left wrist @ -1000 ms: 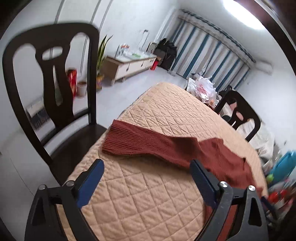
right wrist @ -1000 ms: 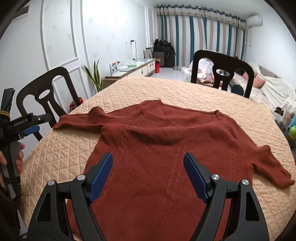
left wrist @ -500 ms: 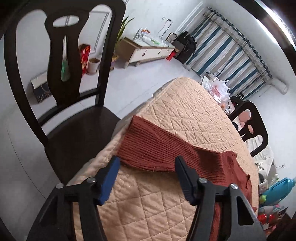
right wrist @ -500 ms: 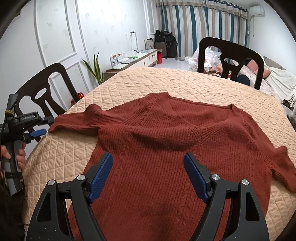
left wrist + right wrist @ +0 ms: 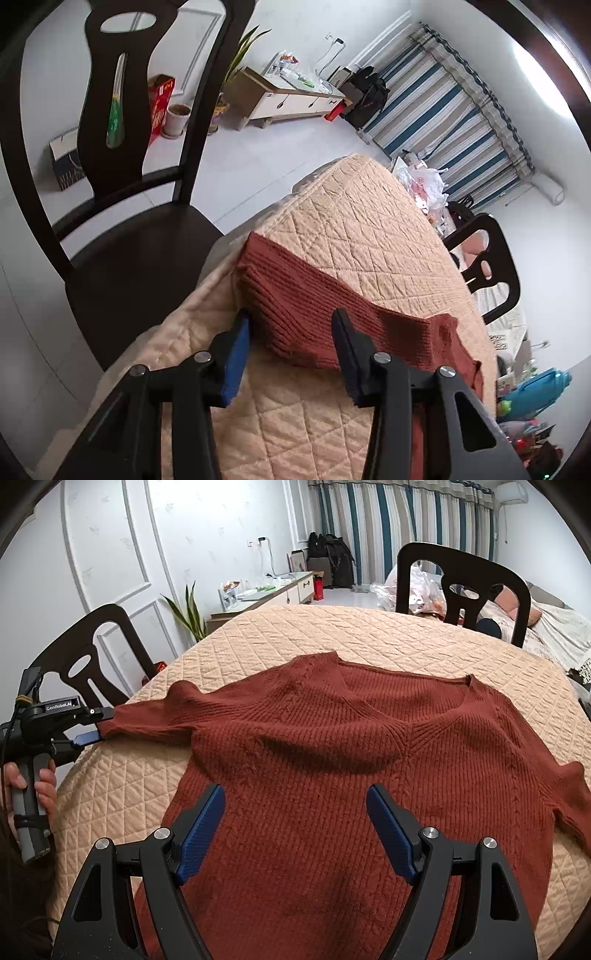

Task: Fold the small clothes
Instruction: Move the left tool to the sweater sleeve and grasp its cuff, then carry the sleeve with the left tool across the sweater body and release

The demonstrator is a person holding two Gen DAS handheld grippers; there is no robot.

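A rust-red knit sweater (image 5: pixel 332 760) lies spread flat, front up, on the quilted beige table cover (image 5: pixel 295 635). Its left sleeve (image 5: pixel 306 295) reaches the table's left edge. My left gripper (image 5: pixel 290 328) is open, its two fingers on either side of the sleeve's cuff end; it also shows in the right wrist view (image 5: pixel 92 725) at the cuff. My right gripper (image 5: pixel 295 812) is open and empty, hovering over the sweater's lower body. The right sleeve (image 5: pixel 569 797) lies out toward the table's right edge.
A dark wooden chair (image 5: pixel 122 229) stands close beside the table's left edge, by the left gripper. A second dark chair (image 5: pixel 461 587) stands at the far side. A low cabinet (image 5: pixel 266 594), plant and striped curtains are behind.
My left gripper has moved forward to the sleeve's cuff and narrowed its opening, so the cuff now sits between its fingers. My right gripper has moved slightly closer over the sweater.
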